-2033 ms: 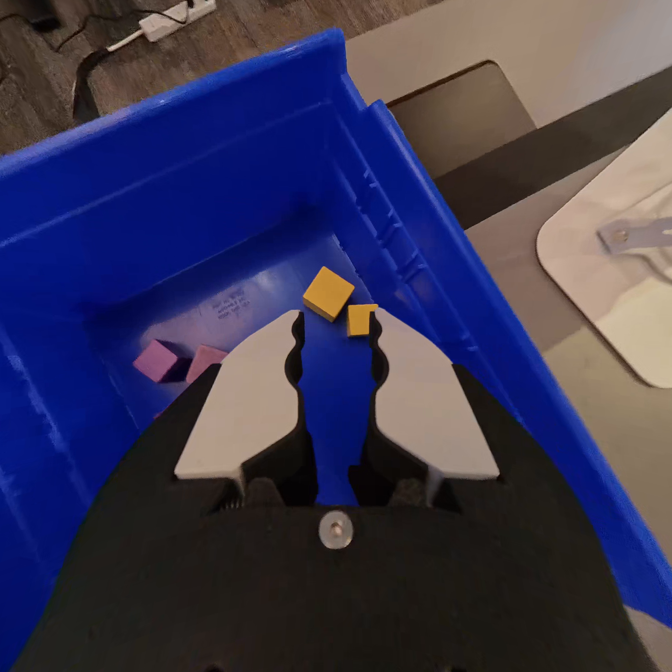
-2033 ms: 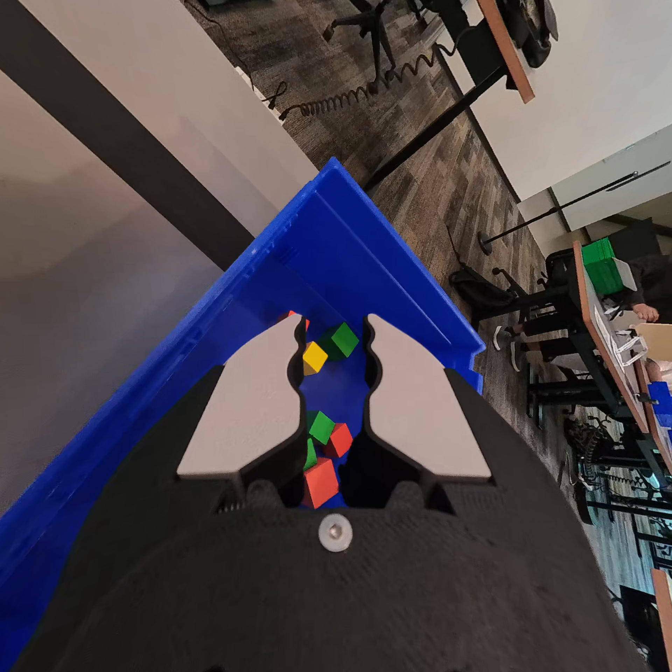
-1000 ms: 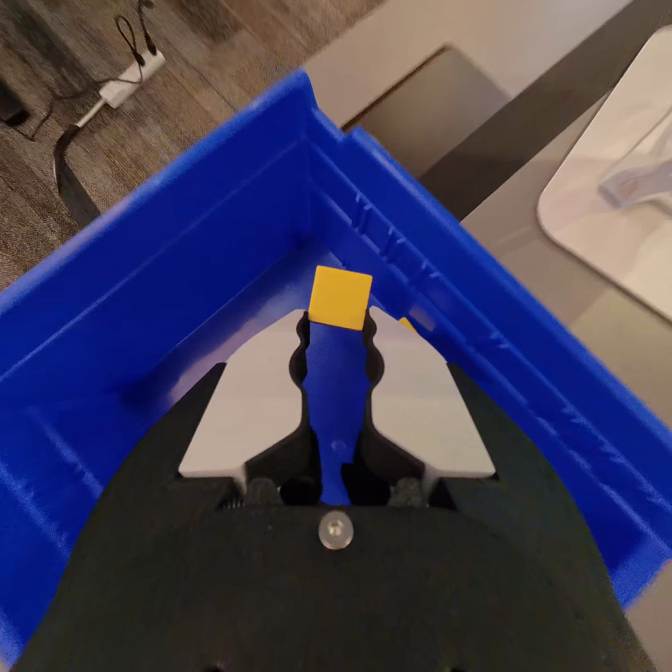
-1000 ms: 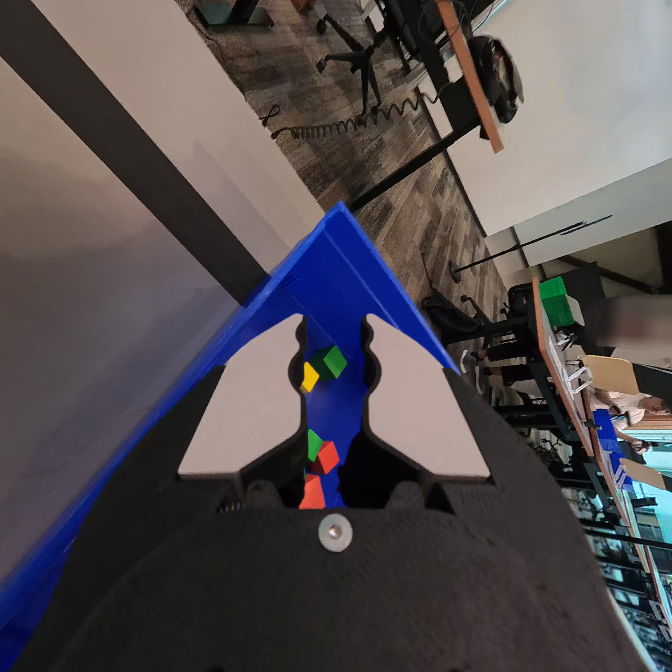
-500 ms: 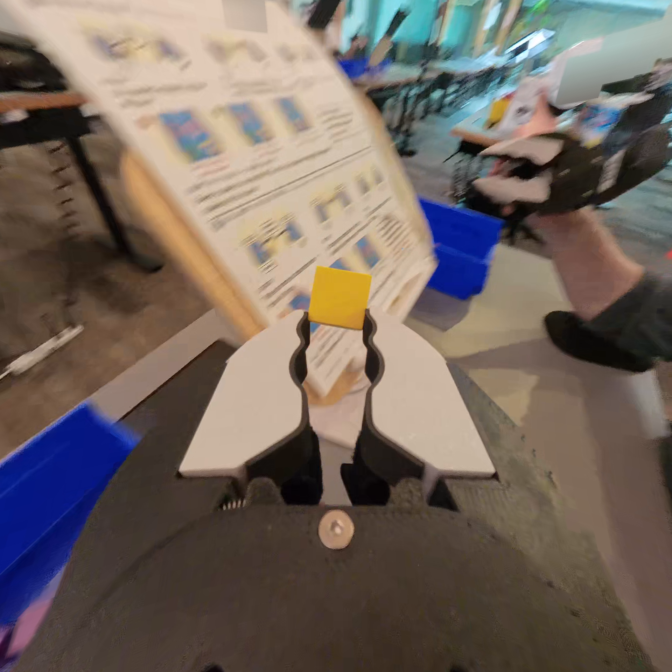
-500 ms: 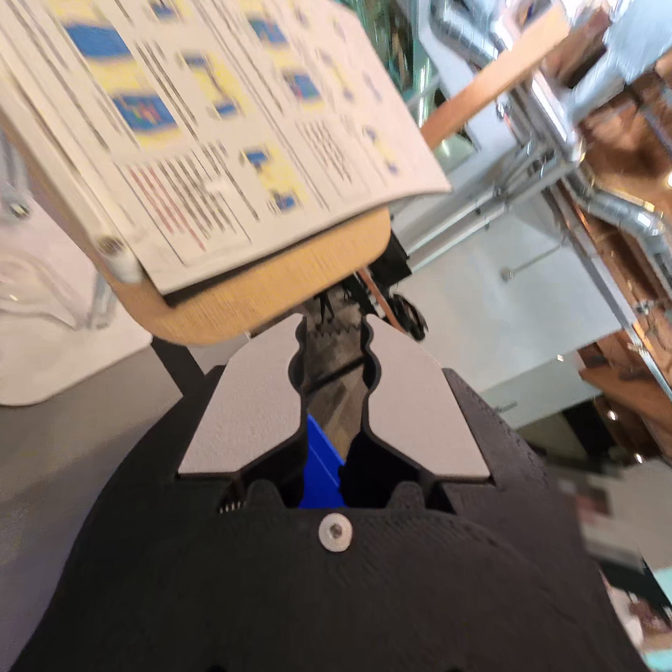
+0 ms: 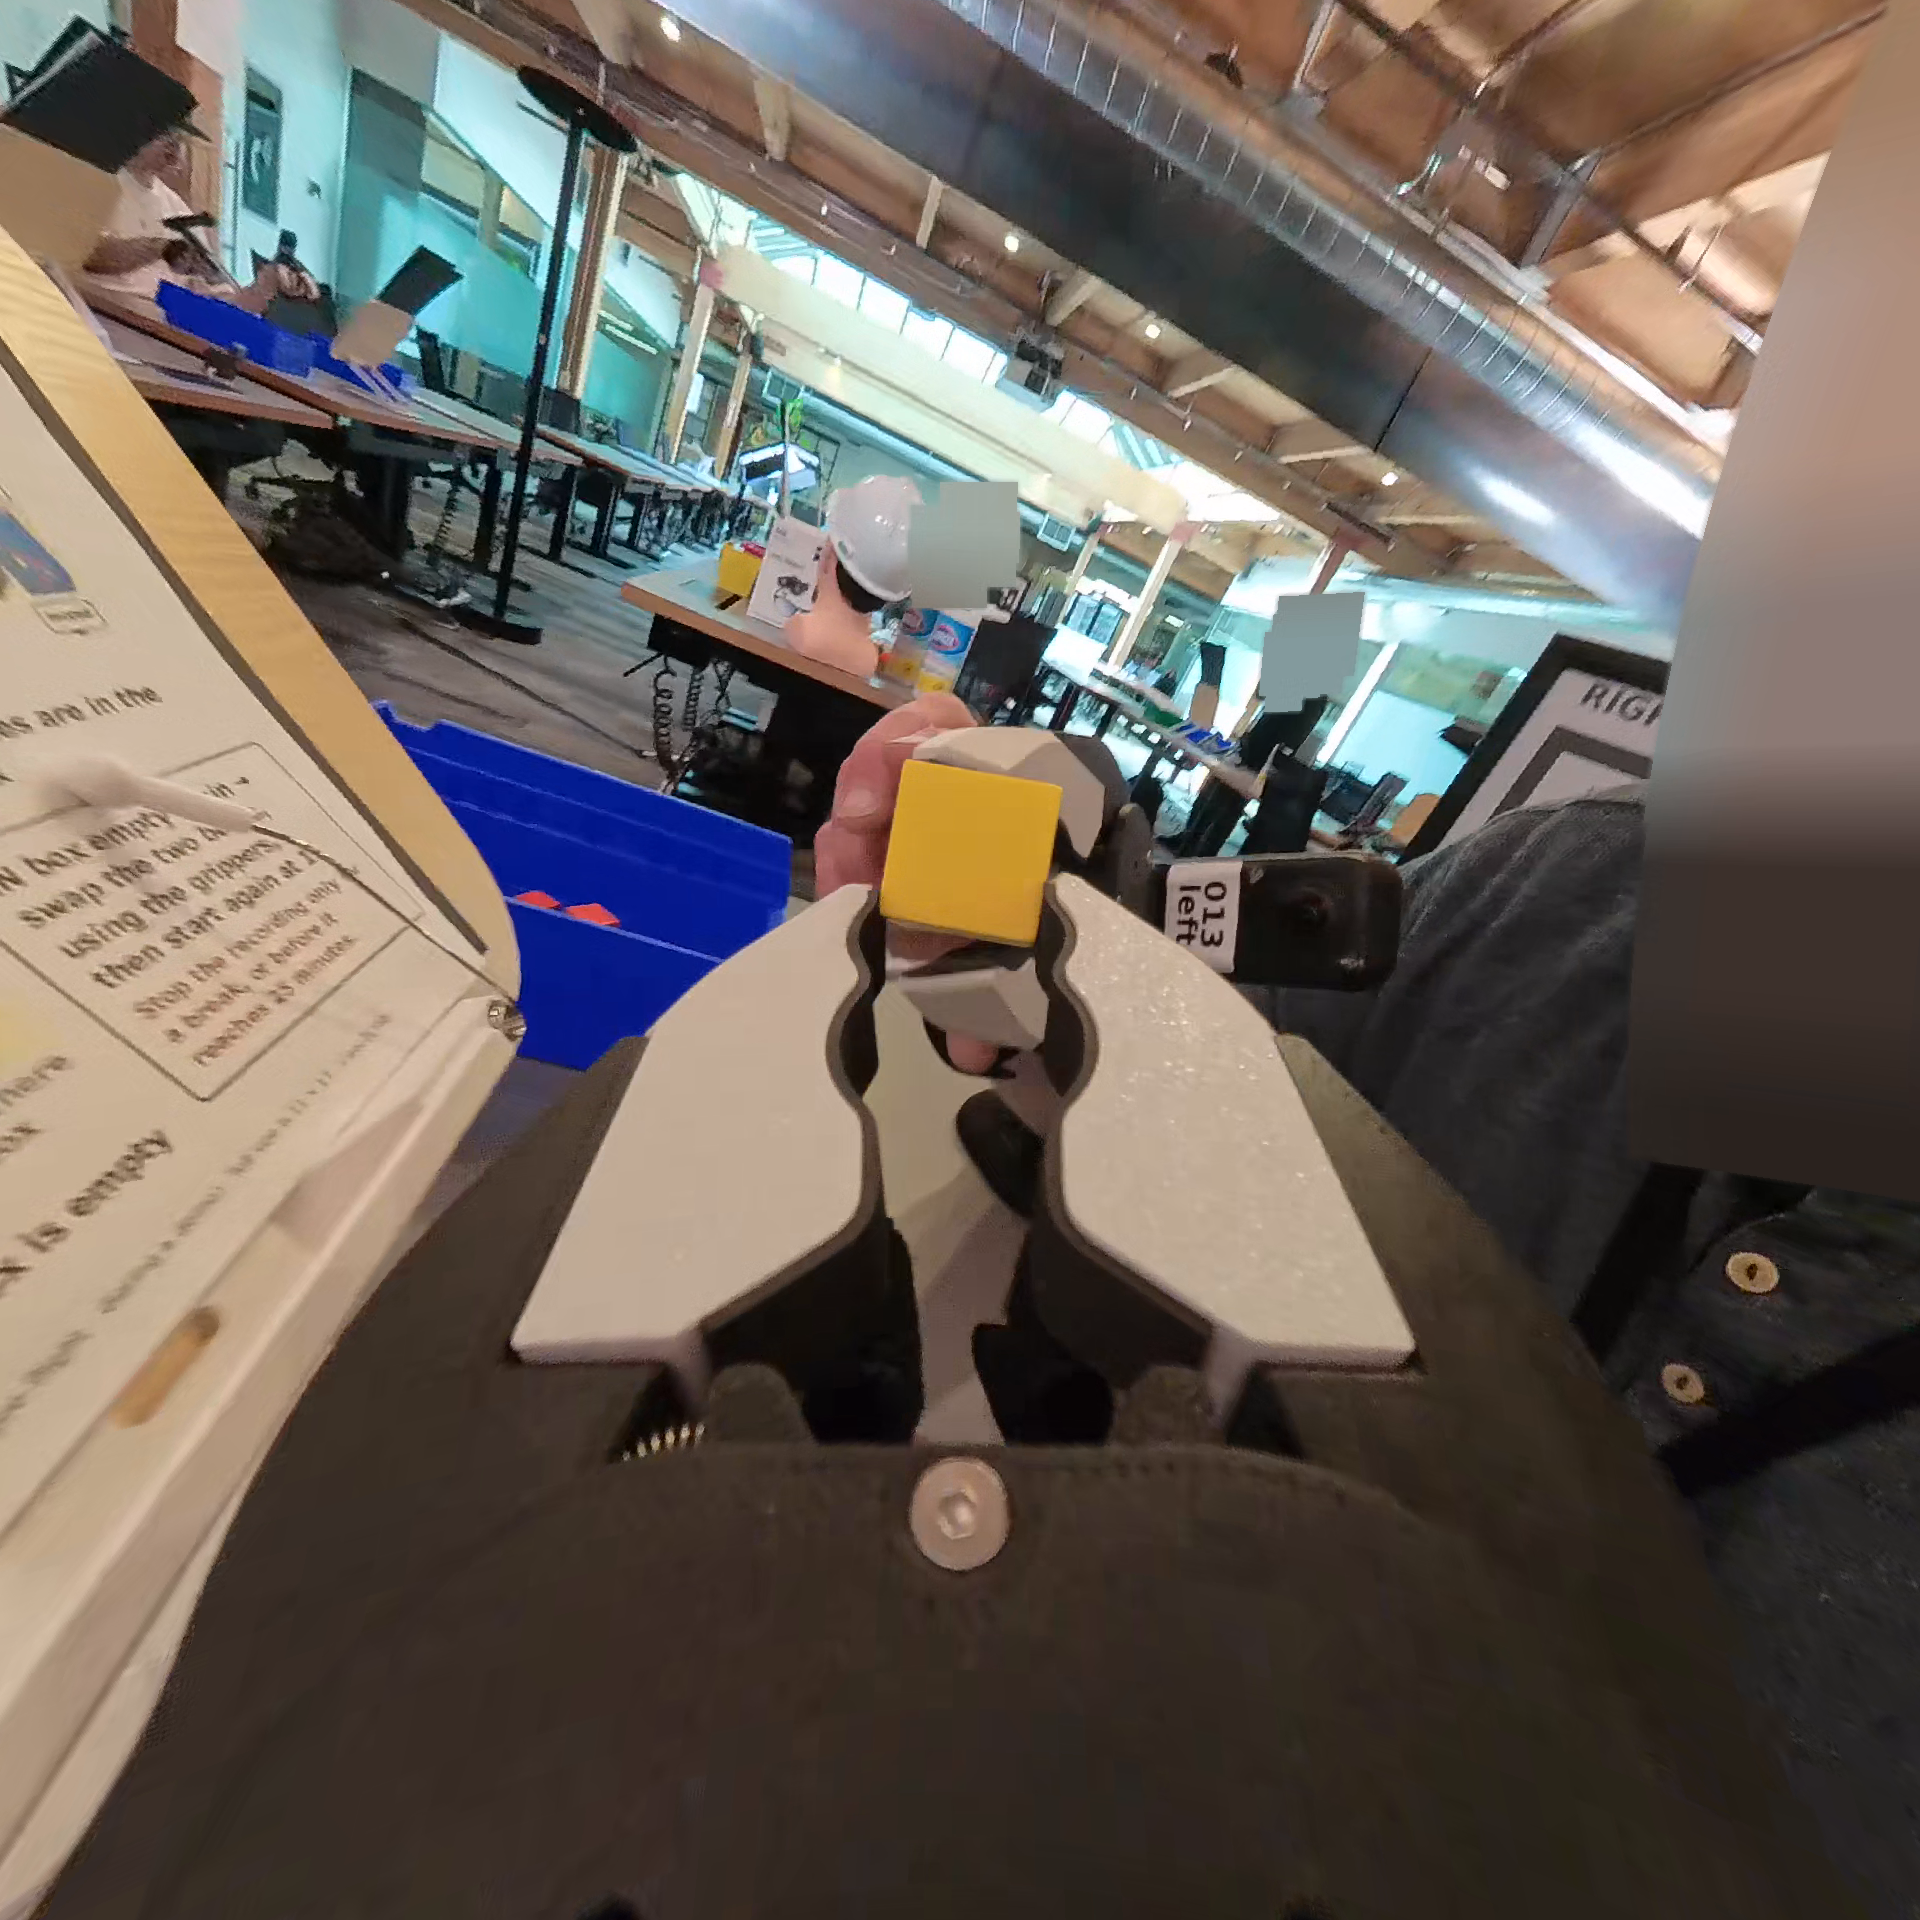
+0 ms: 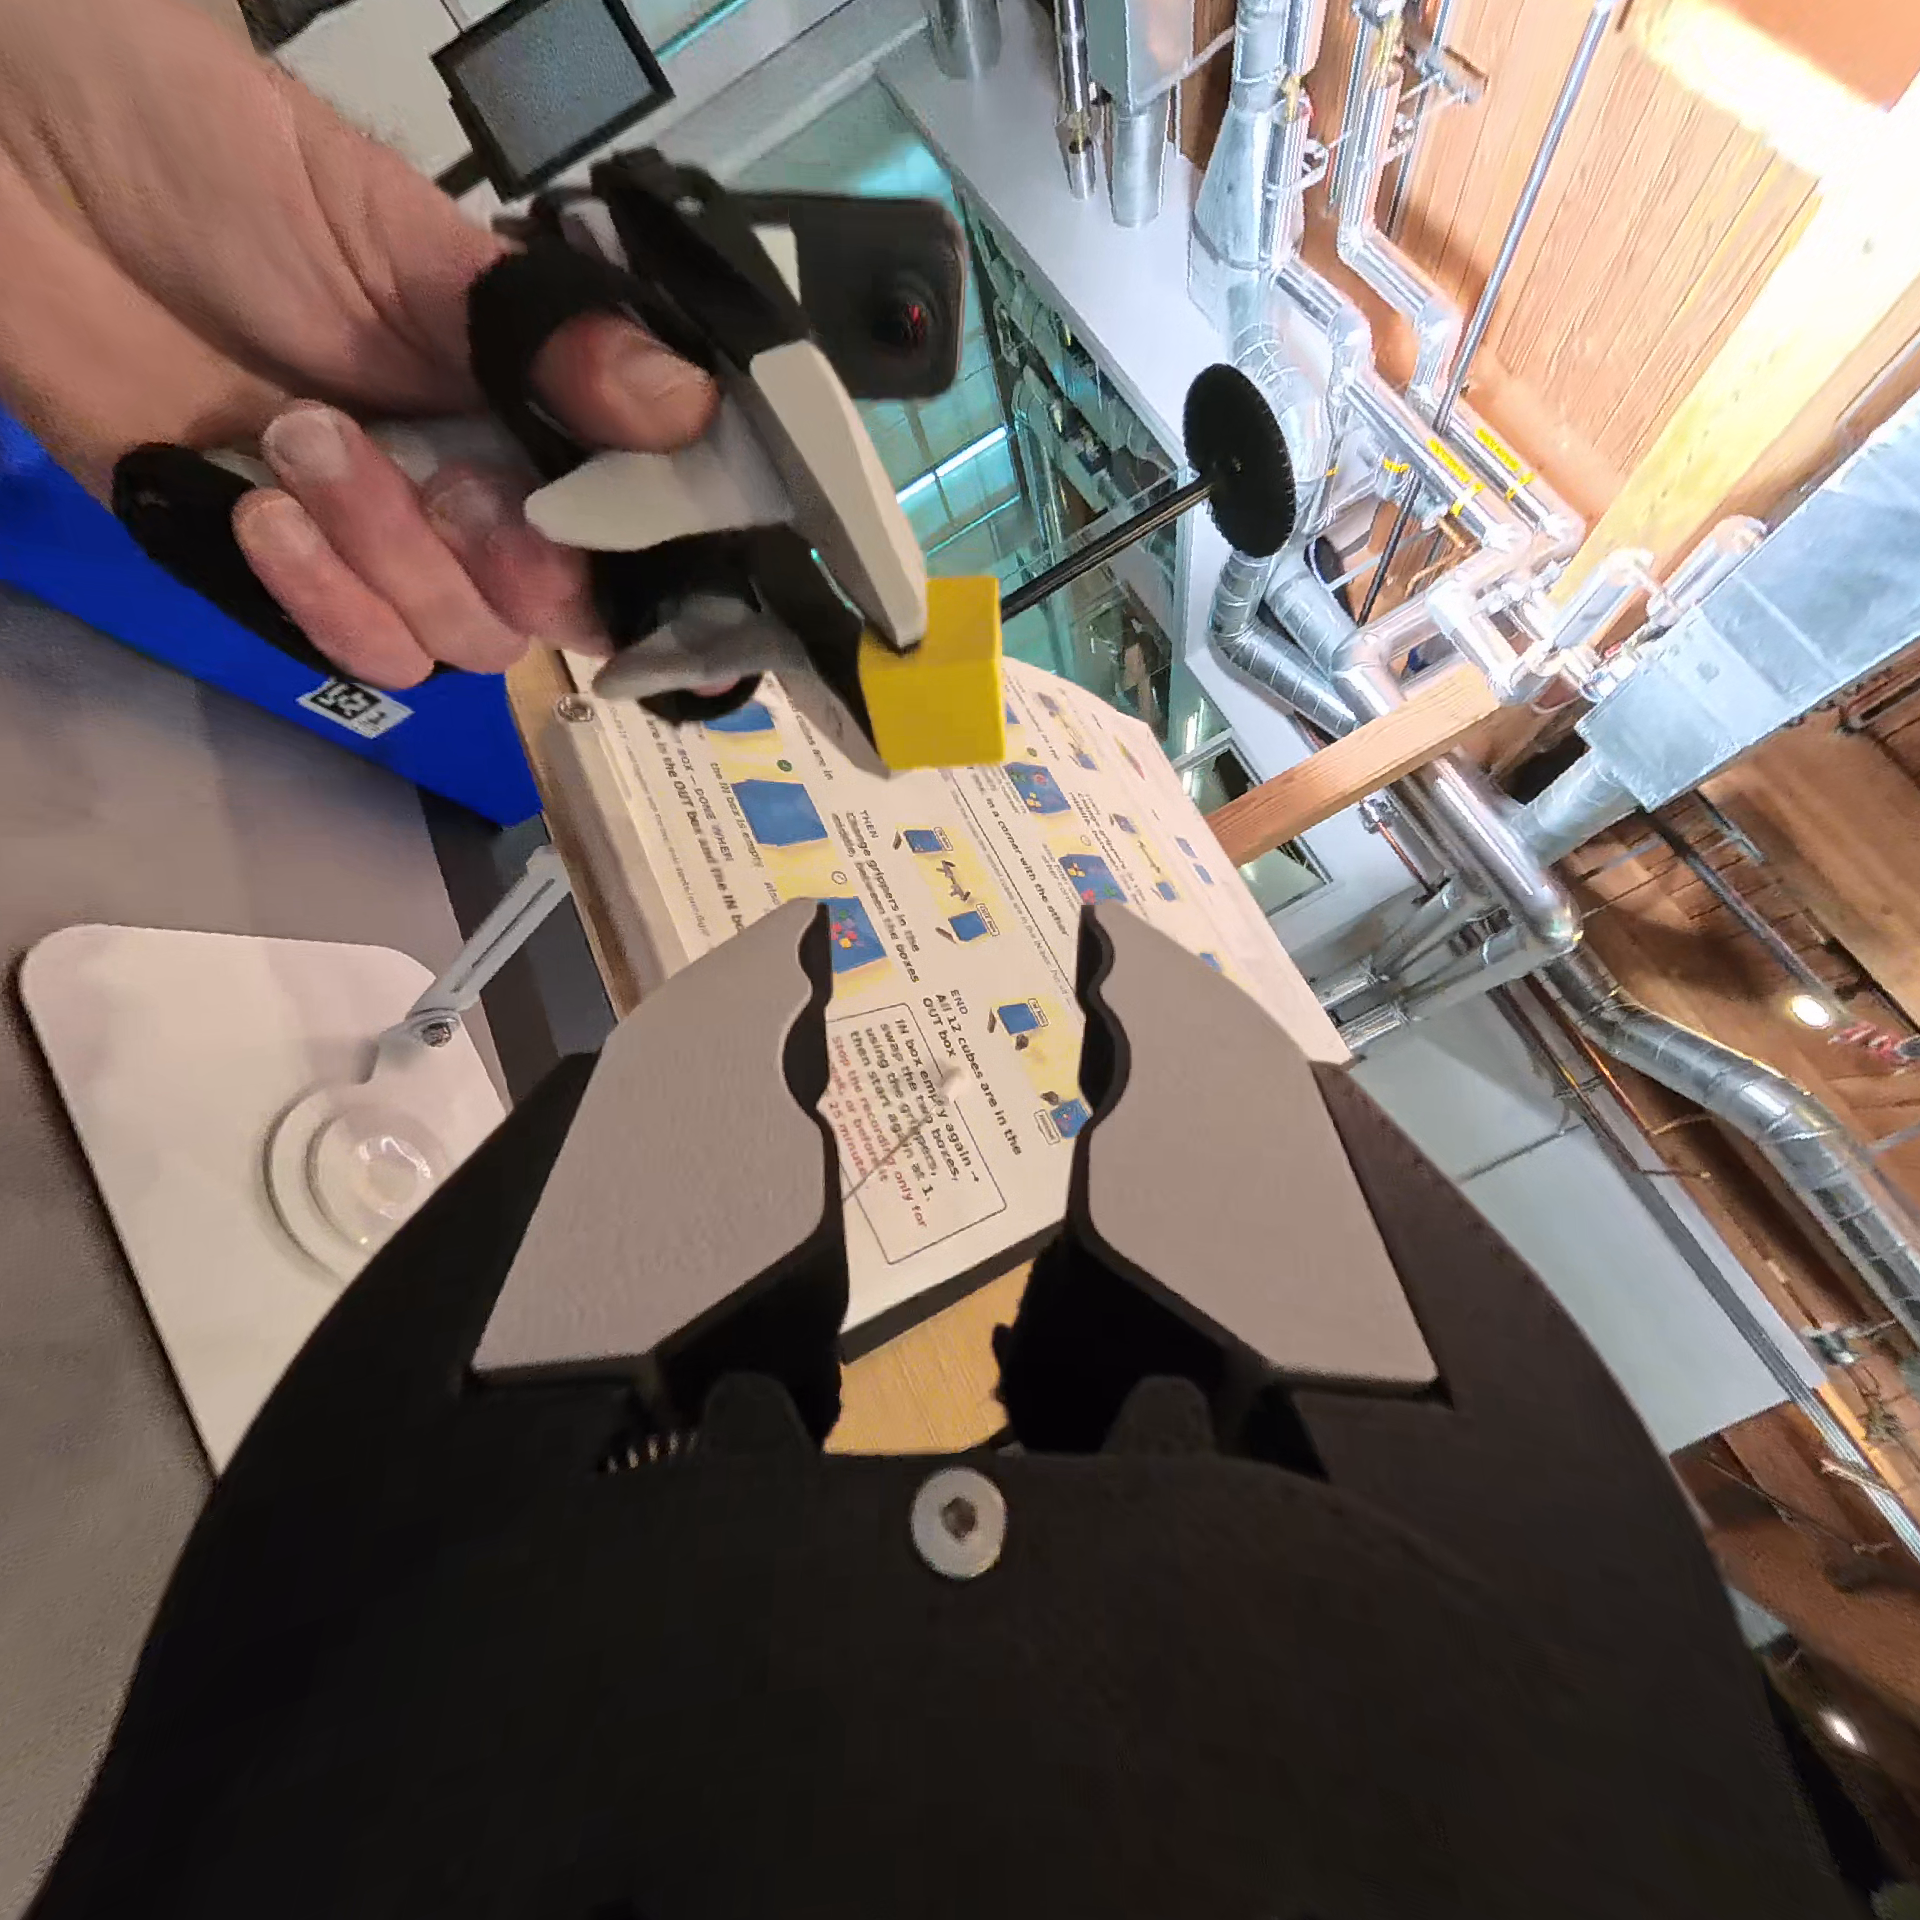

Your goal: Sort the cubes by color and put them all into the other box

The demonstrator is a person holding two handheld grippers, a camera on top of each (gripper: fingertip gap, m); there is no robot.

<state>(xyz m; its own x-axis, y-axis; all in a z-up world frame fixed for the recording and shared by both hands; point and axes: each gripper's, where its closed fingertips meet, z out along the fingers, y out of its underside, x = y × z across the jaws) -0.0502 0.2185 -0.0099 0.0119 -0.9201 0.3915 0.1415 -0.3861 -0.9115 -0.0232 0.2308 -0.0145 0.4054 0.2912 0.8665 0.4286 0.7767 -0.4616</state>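
My left gripper point(image 7: 961, 914) is shut on a yellow cube point(image 7: 968, 852), both pads pressing its sides, and holds it in the air. The right wrist view shows the same grasp from the other side: the yellow cube point(image 8: 935, 675) sits between the left gripper's fingertips point(image 8: 888, 608), held by a hand point(image 8: 312, 343). My right gripper point(image 8: 951, 925) is open and empty, pointing at the cube from a short distance. In the left wrist view its fingers point(image 7: 977, 997) stand just behind the cube. A blue box point(image 7: 623, 831) holding red cubes point(image 7: 566, 906) is behind on the left.
A tilted instruction board point(image 8: 966, 935) on a wooden backing stands between the grippers, with its white base plate point(image 8: 187, 1049) on the grey table. Part of a blue box point(image 8: 94, 561) shows behind the hand. A person's dark shirt point(image 7: 1714, 1351) is at the right.
My left gripper closed on the yellow cube in the blue box, lifted it out and swung up. My right gripper left the other box, turned to face the cube and opened wider.
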